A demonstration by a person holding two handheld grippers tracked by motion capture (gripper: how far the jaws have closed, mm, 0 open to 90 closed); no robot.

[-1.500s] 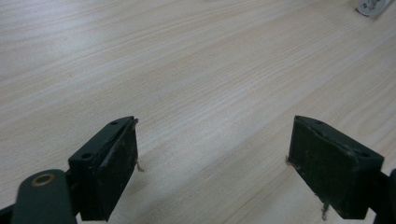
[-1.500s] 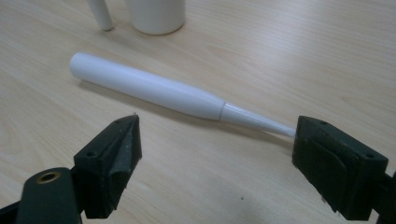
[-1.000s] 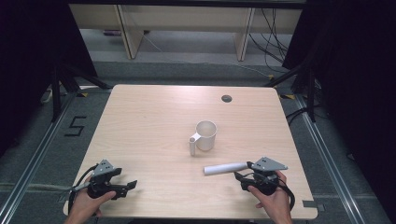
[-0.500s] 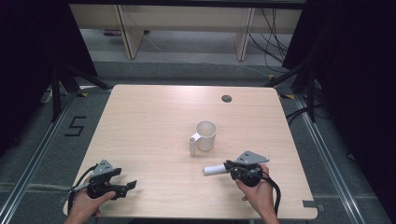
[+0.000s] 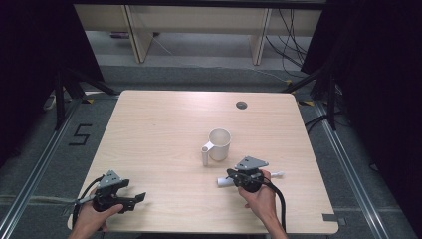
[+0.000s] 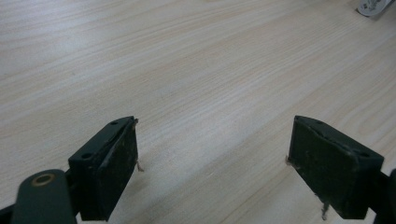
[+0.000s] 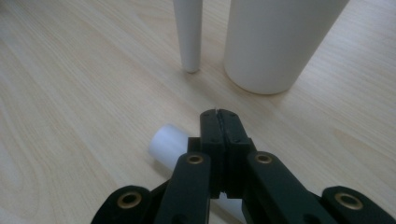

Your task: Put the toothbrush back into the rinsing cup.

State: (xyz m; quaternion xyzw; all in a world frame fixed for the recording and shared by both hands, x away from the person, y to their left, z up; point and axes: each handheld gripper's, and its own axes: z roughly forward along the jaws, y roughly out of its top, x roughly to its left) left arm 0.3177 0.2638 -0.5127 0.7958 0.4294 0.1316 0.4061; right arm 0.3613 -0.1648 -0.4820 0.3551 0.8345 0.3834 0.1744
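While the left gripper (image 5: 130, 199) gapes, right gripper (image 7: 219, 122) jaws meet above the white tube (image 7: 168, 143).

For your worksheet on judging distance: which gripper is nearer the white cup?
Right. The right gripper sits just in front of the cup, over a white tube. The left gripper rests at the table's near left corner, far off.

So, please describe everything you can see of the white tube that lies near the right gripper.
The white tube is a plain, smooth, matte cylinder, perhaps plastic or rolled paper. It lies flat on the wooden table, in front of the white cup and apart from it. The right gripper sits over its middle, fingers shut together above it, so both ends stick out. Whether the gripper touches it cannot be told.
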